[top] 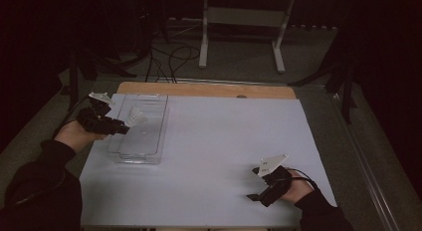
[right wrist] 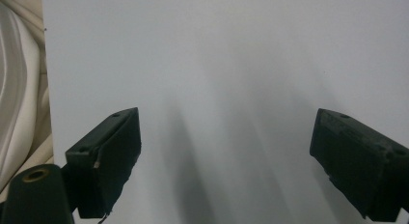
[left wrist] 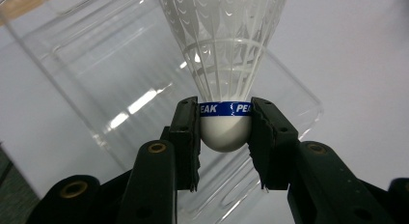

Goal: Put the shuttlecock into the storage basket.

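Your inventory, colours only:
- shuttlecock (left wrist: 225, 64): white netted skirt, white cork, blue band with white lettering.
- bin (top: 142, 141): clear, colourless plastic.
- your left gripper (left wrist: 225, 137): black jaws, brass-coloured rivets.
- your right gripper (right wrist: 226, 161): black jaws, light grey top plate.
- table cover (top: 224, 141): plain pale grey-white; bare wood strip at far edge.
- your sleeves (top: 40, 191): black.

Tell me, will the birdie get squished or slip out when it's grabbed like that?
Probably not: the left gripper clamps the shuttlecock on its round white base, which looks firm. Its thin, lacy skirt seems light and easily bent, so squeezing there could crush it.
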Action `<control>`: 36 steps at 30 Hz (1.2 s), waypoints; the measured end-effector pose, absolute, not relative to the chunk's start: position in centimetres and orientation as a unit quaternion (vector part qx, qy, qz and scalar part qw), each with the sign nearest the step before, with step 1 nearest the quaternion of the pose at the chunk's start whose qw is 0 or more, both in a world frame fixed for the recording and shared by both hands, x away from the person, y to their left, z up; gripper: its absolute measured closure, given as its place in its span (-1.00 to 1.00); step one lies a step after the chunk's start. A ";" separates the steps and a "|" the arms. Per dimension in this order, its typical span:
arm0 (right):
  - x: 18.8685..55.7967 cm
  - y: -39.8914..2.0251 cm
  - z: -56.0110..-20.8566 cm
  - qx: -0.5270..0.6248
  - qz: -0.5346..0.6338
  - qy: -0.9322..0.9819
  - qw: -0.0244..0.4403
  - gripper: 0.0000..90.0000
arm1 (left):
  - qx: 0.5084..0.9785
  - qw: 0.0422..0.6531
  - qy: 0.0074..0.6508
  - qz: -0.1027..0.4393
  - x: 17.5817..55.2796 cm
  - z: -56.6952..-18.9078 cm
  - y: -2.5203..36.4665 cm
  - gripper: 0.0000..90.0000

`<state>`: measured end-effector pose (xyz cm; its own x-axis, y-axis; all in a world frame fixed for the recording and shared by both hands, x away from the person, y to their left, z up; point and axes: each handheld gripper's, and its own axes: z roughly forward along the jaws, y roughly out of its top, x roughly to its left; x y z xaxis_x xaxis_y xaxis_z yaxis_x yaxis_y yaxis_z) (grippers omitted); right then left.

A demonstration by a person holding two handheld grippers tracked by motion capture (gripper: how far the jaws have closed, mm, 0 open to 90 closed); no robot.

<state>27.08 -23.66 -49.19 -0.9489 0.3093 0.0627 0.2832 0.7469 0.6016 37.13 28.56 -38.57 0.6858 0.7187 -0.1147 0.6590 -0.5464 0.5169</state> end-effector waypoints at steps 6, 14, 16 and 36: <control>26.9 -23.7 -49.2 0.157 0.320 0.934 0.021 -0.76 | 0.866 0.250 0.430 0.056 37.3 -38.7 29.2 0.46; 26.9 -23.7 -49.2 0.159 0.321 0.933 0.017 -0.76 | 0.861 0.249 0.439 0.057 36.7 -39.0 29.5 0.46; 26.9 -23.7 -49.2 0.161 0.321 0.933 0.017 -0.76 | 0.860 0.244 0.444 0.060 36.5 -38.9 29.7 0.46; 26.9 -24.0 -49.2 0.159 0.326 0.932 0.016 -0.76 | 0.868 0.212 0.444 0.066 35.6 -40.8 29.8 0.46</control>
<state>26.94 -23.95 -49.24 -0.9487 0.3071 0.0749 0.2869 0.7369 0.6121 35.62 29.79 -40.83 0.5973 0.7986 -0.0742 0.7426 -0.5157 0.4273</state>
